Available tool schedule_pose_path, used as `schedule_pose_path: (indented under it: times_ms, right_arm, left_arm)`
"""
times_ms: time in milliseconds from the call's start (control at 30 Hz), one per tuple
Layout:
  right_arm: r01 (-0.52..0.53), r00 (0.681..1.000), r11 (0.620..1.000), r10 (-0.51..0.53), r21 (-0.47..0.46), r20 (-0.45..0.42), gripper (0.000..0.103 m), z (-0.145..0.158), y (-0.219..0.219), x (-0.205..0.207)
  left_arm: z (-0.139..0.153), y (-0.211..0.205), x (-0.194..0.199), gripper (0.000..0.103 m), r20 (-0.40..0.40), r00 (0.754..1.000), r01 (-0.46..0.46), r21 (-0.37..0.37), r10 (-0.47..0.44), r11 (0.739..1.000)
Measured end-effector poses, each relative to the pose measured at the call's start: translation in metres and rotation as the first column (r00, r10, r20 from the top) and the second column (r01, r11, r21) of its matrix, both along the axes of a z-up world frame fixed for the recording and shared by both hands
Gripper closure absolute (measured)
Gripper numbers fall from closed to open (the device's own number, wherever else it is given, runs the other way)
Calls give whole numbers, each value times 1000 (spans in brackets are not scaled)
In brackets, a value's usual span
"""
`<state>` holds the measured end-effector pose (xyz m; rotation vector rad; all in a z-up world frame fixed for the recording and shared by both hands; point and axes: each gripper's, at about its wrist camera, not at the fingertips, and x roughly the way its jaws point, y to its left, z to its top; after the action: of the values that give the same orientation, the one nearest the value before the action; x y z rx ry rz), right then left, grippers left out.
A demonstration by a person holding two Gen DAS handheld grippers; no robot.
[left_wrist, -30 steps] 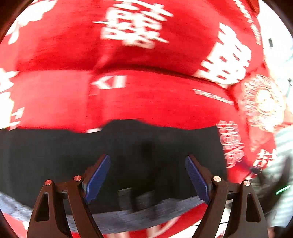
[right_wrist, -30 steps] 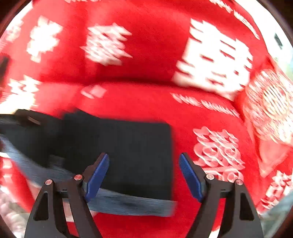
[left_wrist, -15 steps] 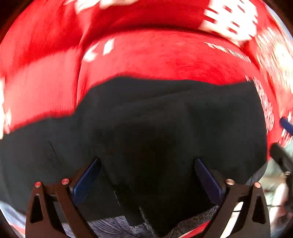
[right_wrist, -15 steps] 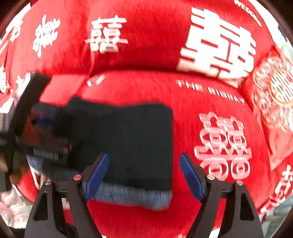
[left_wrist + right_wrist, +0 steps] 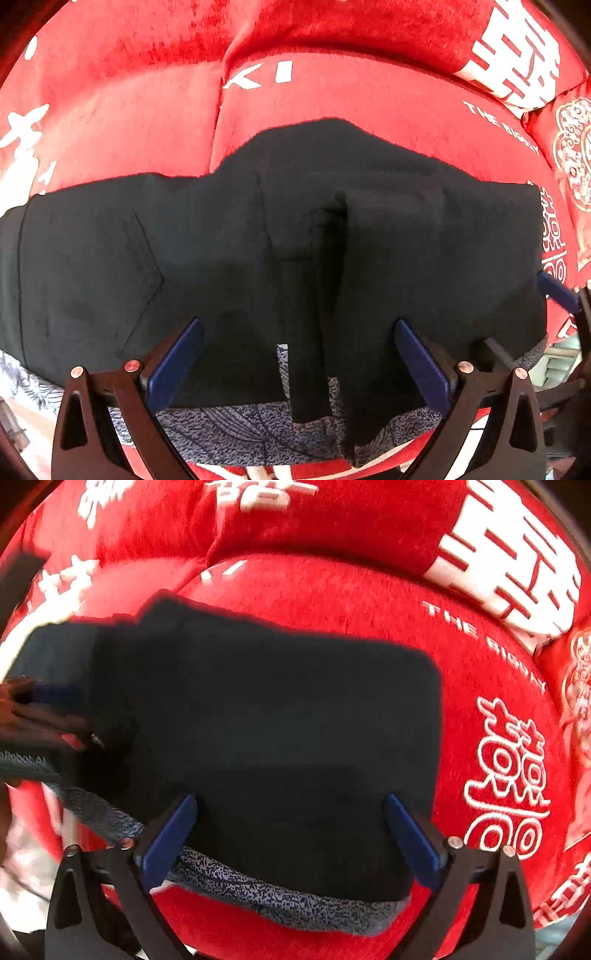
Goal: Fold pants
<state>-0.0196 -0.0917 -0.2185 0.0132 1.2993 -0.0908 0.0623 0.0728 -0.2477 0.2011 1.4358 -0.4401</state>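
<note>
two open claws hang over a pair of black pants spread on a red plush sofa printed with white characters.

left wrist view: the left claw (image 5: pixel 297 356) stands wide open, its blue pads (image 5: pixel 173 363) apart and holding nothing, low above the near edge of the black pants (image 5: pixel 229 258). the garment lies flat across the red sofa seat (image 5: pixel 369 96), filling most of the frame from side to side. a stitched back pocket (image 5: pixel 136 284) shows on the left part, and a raised fold (image 5: pixel 332 258) runs down the middle. a grey speckled waistband lining (image 5: pixel 258 428) shows along the near edge. a blue pad of the right claw (image 5: pixel 556 291) pokes in at the far right, beside the cloth's right edge.

right wrist view: the right claw (image 5: pixel 290 834) is likewise spread open and empty, its pads (image 5: pixel 412 840) astride the near right corner of the pants (image 5: pixel 295 731). the right edge of the cloth runs straight down, with bare red seat (image 5: pixel 332 594) and white characters (image 5: pixel 506 775) beyond it. the grey lining (image 5: pixel 295 901) edges the near side. the left claw (image 5: pixel 48 716) is blurred at the left margin, over the cloth.
</note>
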Motion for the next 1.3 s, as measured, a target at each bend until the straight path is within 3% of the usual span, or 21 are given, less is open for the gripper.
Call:
schedule_pose_path:
  times_ms: [133, 367, 467, 500, 633, 700, 800, 900, 967, 1100, 1233, 1300]
  right_arm:
    - [16, 995, 1000, -19, 24, 94, 1, 27, 7, 8]
    - [-57, 989, 998, 57, -1, 133, 1, 31, 54, 49]
    - [-78, 992, 997, 79, -14, 98, 1, 18, 73, 68]
    - [-88, 995, 996, 89, -21, 49, 1, 6, 82, 75]
    - [-109, 994, 994, 109, -15, -11, 0, -30, 94, 82]
    - [-118, 993, 992, 118, -44, 1, 0, -32, 98, 81]
    - [-105, 994, 993, 105, -46, -19, 0, -24, 97, 83]
    - [-103, 992, 994, 106, -48, 66, 0, 6, 102, 72]
    - [-120, 990, 992, 122, -30, 73, 0, 14, 110, 66]
    - [-174, 983, 984, 172, 23, 59, 0, 16, 139, 48]
    - [-211, 977, 976, 209, 55, 36, 0, 5, 164, 39]
    - [-226, 974, 972, 225, 68, 20, 0, -1, 175, 37]
  left_arm:
    - [16, 13, -1, 0, 51, 999, -15, 32, 13, 999]
    - [28, 68, 5, 0, 98, 993, -77, 79, 69, 994]
    - [24, 95, 8, 0, 97, 988, -126, 101, 116, 987]
    - [23, 101, 10, 0, 96, 987, -139, 103, 129, 985]
    - [15, 126, 12, 0, 90, 983, -172, 126, 162, 977]
    - [12, 132, 11, 0, 85, 983, -176, 129, 166, 976]
    - [14, 141, 10, 0, 82, 982, -176, 121, 167, 977]
    - [24, 156, 8, 0, 103, 981, -177, 103, 166, 979]
    - [32, 174, 8, 0, 130, 975, -193, 100, 179, 976]
    - [49, 247, 20, 0, 180, 933, -324, 41, 312, 945]
    - [33, 300, 40, 0, 109, 894, -434, -28, 435, 900]
    - [22, 300, 48, 0, 83, 908, -409, -43, 411, 912]
